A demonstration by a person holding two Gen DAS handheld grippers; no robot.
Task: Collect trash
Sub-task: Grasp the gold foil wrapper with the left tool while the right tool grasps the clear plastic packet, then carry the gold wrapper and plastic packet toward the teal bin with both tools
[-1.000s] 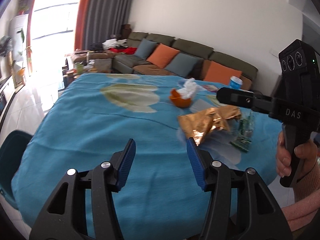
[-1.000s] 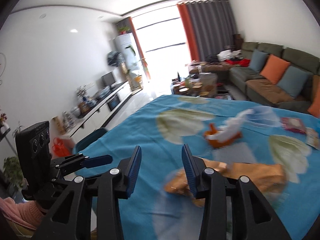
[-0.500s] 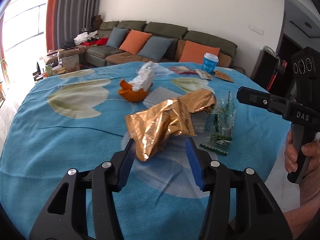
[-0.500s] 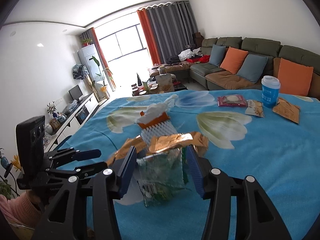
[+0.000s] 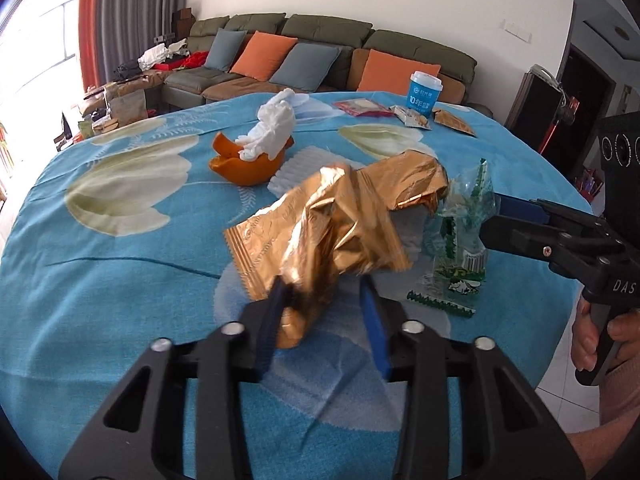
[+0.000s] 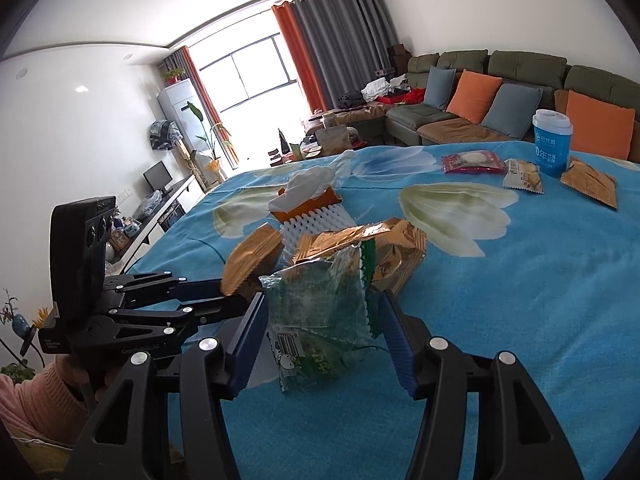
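A crumpled gold foil wrapper (image 5: 340, 216) lies on the blue flowered tablecloth (image 5: 120, 280). My left gripper (image 5: 320, 292) straddles its near corner. Its jaws are closing; the foil touches the left pad, and a gap shows at the right pad. A clear plastic wrapper with green print (image 6: 320, 312) stands right of the foil, between the pads of my right gripper (image 6: 322, 300), which is open and not pressing it. In the left wrist view the right gripper (image 5: 494, 222) reaches that clear wrapper (image 5: 460, 236) from the right. The right wrist view has the left gripper (image 6: 224, 296) at the gold wrapper (image 6: 360, 240).
Behind the foil sit an orange peel with white tissue (image 5: 256, 160) and a white foam net (image 5: 296, 164). A blue paper cup (image 5: 425, 94) and several snack packets (image 5: 362, 107) lie at the far side. The table edge (image 5: 560, 320) runs close on the right; a sofa stands beyond.
Both grippers moved forward and down onto the trash. The left jaws narrowed around the gold wrapper's corner. The right jaws widened and now straddle the clear wrapper.
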